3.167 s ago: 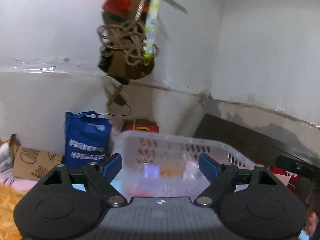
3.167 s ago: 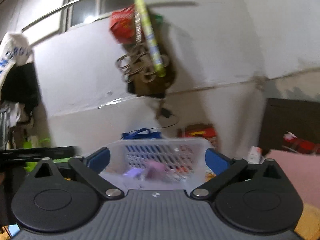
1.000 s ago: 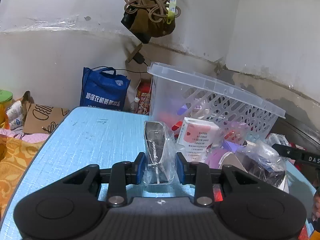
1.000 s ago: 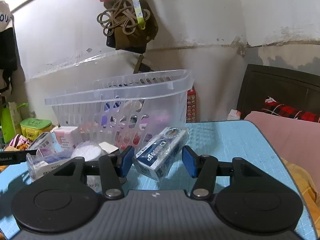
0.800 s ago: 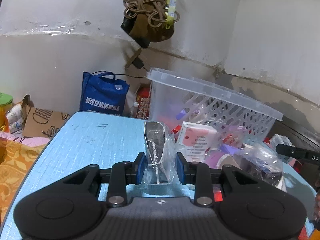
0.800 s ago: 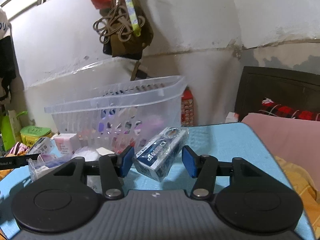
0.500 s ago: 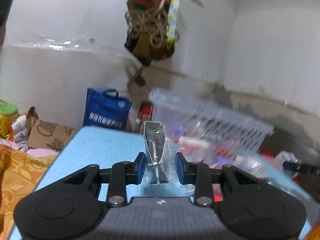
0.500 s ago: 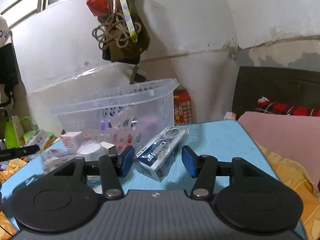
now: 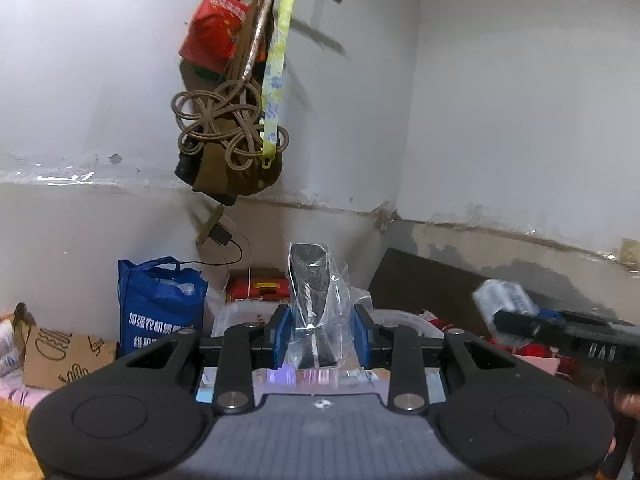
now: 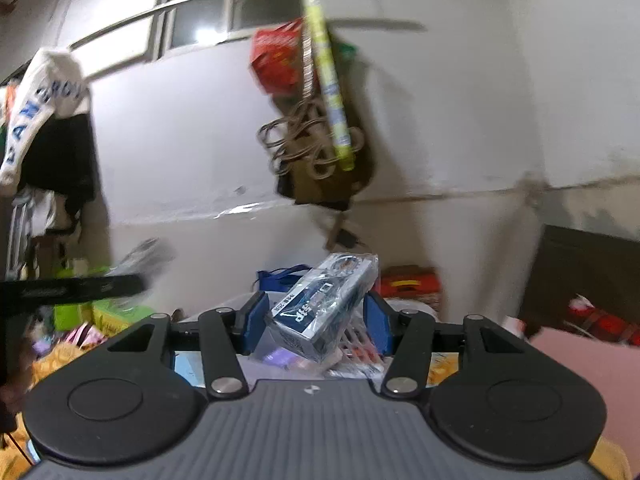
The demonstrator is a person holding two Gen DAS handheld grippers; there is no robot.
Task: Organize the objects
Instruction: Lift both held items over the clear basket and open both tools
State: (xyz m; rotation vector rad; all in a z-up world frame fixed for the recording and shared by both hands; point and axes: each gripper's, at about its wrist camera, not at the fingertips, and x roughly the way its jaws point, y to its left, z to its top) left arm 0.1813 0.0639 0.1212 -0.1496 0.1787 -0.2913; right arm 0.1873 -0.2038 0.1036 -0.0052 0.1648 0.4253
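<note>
Both grippers were raised above the basket (image 9: 240,318), each clamped on a wrapped item. The left gripper (image 9: 320,336) held a dark object in clear plastic (image 9: 312,292), long axis upright between its fingers. The right gripper (image 10: 318,322) pinched a blue-and-white box (image 10: 324,304), angled up and right. The basket lay just below and ahead of both.
</note>
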